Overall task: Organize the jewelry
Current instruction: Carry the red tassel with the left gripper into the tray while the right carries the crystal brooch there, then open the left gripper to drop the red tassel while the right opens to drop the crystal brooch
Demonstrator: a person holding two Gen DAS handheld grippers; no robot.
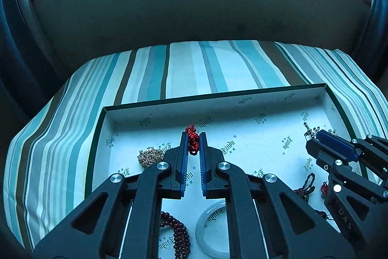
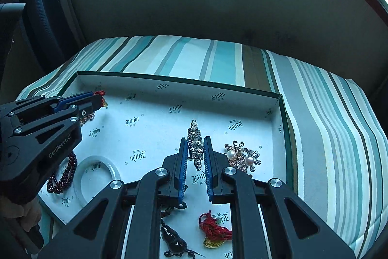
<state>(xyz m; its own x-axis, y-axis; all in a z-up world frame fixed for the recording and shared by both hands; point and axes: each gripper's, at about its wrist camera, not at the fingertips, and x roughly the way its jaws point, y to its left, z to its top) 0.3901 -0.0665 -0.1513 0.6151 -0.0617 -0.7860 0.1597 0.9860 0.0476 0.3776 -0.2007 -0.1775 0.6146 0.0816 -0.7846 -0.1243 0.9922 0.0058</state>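
A shallow white box (image 1: 169, 104) with a dark green rim holds the jewelry. My left gripper (image 1: 194, 137) is shut on a red knotted cord (image 1: 191, 129) that sticks out past its tips, over the box's back left part. In the right wrist view the left gripper (image 2: 97, 98) shows the red cord (image 2: 100, 93) at its tip. My right gripper (image 2: 195, 141) is shut on a rhinestone strip (image 2: 196, 131), which runs lengthwise between the blue pads (image 2: 182, 162). The left wrist view has the right gripper (image 1: 312, 137) at the box's right side.
On the box floor lie a gold chain heap (image 1: 150, 157), dark red beads (image 1: 179, 234), a white bangle (image 2: 97, 176), a pearl brooch (image 2: 242, 157), a red cord with a yellow pendant (image 2: 214, 232) and a black pendant (image 2: 174, 242). A striped cushion (image 2: 327, 125) surrounds the box.
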